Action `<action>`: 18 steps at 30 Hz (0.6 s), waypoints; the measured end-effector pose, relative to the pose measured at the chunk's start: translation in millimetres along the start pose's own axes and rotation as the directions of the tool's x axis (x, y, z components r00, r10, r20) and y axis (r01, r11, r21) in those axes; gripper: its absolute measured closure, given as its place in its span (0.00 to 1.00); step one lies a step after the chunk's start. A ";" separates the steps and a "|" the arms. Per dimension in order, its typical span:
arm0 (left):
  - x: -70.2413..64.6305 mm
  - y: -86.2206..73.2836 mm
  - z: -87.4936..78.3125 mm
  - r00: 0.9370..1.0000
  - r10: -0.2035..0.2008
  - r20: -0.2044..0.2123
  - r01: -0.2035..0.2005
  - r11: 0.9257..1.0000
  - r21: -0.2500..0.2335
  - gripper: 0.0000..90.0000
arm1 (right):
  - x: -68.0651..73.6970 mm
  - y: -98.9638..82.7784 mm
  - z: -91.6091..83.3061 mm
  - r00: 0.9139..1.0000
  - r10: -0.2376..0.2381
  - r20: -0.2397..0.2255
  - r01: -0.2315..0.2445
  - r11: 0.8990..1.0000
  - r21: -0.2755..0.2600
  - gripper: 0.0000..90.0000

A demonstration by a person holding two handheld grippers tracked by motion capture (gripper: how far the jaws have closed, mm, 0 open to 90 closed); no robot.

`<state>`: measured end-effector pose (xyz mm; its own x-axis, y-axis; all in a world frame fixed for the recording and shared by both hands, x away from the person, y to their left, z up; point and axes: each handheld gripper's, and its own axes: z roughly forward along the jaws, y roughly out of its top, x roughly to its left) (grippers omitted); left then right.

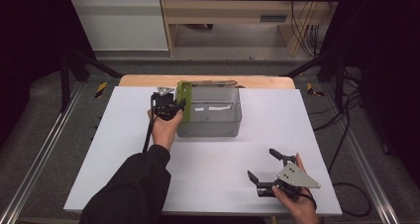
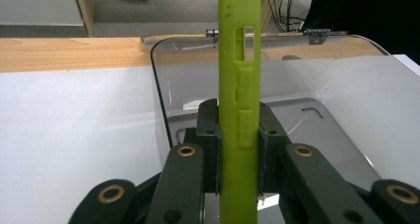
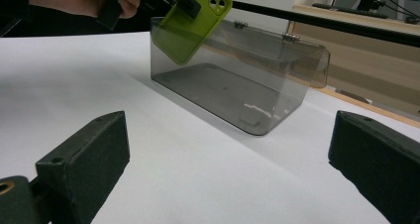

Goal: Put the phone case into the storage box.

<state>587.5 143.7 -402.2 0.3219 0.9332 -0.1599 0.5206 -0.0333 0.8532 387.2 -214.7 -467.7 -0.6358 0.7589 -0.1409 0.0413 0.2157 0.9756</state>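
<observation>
A lime-green phone case [image 1: 185,101] [image 2: 239,95] [image 3: 192,23] is pinched edge-on in my left gripper [image 1: 179,105] [image 2: 238,135], which is shut on it. The case hangs over the left end of a clear smoky plastic box [image 1: 210,114] [image 2: 307,100] [image 3: 237,80] that stands at the back middle of the white table. The case tilts, camera cut-out uppermost, with its lower end dipping past the box's rim. My right gripper [image 1: 266,165] [image 3: 223,164] rests near the front right of the table, jaws wide open and nothing between them.
The white table top [image 1: 208,164] ends in a wooden strip [image 1: 148,80] behind the box. Black frame legs [image 1: 69,70] and cables [image 1: 346,135] flank the table. A wooden desk [image 1: 237,11] stands beyond.
</observation>
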 end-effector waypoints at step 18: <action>1.0 -0.8 2.4 1.000 -0.013 0.001 0.013 1.000 0.007 0.86 | -0.1 -0.5 0.7 1.000 -0.004 0.002 0.004 1.000 0.001 0.03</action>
<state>589.3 143.8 -404.2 0.3158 0.9332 -0.1716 0.5302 -0.0236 0.8475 387.8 -214.5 -468.3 -0.6345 0.7592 -0.1450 0.0394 0.2191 0.9749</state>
